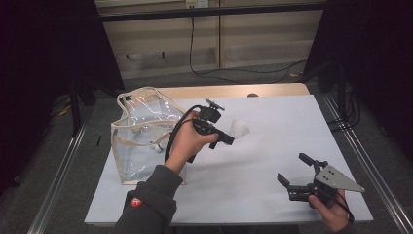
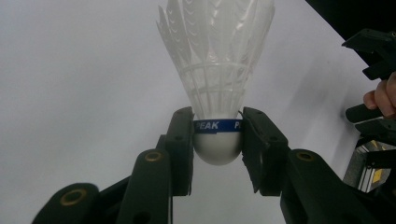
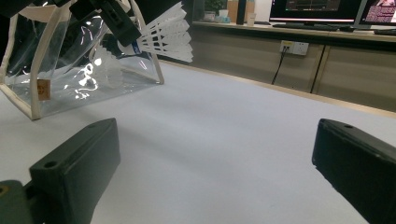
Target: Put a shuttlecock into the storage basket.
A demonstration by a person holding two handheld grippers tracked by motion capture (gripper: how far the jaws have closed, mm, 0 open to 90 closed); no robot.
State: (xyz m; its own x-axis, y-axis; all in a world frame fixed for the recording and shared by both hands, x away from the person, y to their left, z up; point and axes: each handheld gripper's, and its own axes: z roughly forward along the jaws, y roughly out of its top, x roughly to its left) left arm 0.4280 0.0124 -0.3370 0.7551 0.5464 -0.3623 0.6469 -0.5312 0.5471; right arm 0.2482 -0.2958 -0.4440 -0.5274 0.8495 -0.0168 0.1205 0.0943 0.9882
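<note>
At the left of the white table (image 1: pixel 272 195) stands a clear plastic bag (image 1: pixel 141 141) with cream trim, its mouth gaping upward; another shuttlecock (image 3: pixel 108 70) seems to lie inside it already. Just right of the bag, the left gripper (image 1: pixel 229 139) holds a white feather shuttlecock (image 2: pixel 217 70) above the tabletop, jaws closed on the cork at its blue band, feathers pointing away from the bag. Gripping the firm cork likely spares the fragile skirt. Between the shuttlecock and the bag's rim nothing stands in the way. Far right of the bag, near the table's front edge, the right gripper (image 1: pixel 296 171) rests low with jaws spread wide and empty, well clear of the carrying path.
</note>
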